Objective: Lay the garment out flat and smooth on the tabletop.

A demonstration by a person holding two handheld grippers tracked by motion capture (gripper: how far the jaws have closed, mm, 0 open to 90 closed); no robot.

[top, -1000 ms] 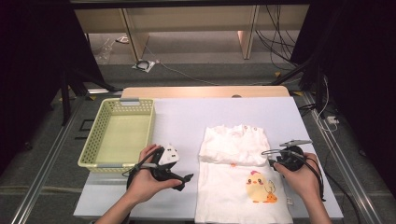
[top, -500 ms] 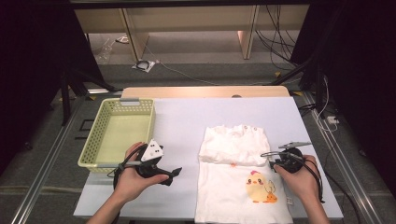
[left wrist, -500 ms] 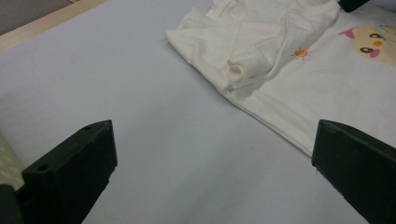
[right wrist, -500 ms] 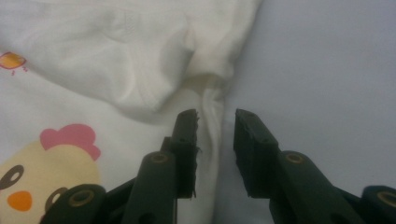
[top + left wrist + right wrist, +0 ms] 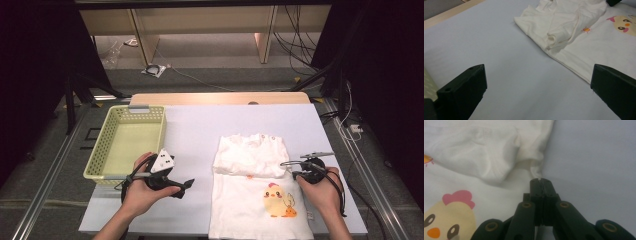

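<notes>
White tabletop (image 5: 200, 135) in a dim room, wooden shelving and loose cables on the floor behind. A yellow-green mesh basket (image 5: 112, 142) sits at the table's left, nothing visible inside it.

The work in hand is folding the white shirt (image 5: 260, 200) with a chick print, which lies flat right of centre, near the person's edge; its upper part is already doubled over into a thicker band (image 5: 250, 159) across the chest.

Right gripper (image 5: 292, 165): at the shirt's right side, just where the folded band ends. In the right gripper view the jaws are pressed together, tips at the cloth's edge (image 5: 535, 171). Whether a bit of fabric is pinched between them, I cannot tell (tips look right at the hem, no clear gap). Probably placed there to pin or take that corner for the next fold.

Left gripper (image 5: 186, 184): over bare table between basket and shirt, well apart from both, jaws spread wide. Its own view shows the shirt's left edge (image 5: 564, 62) ahead between the open jaws, so it looks lined up to reach for that side.
</notes>
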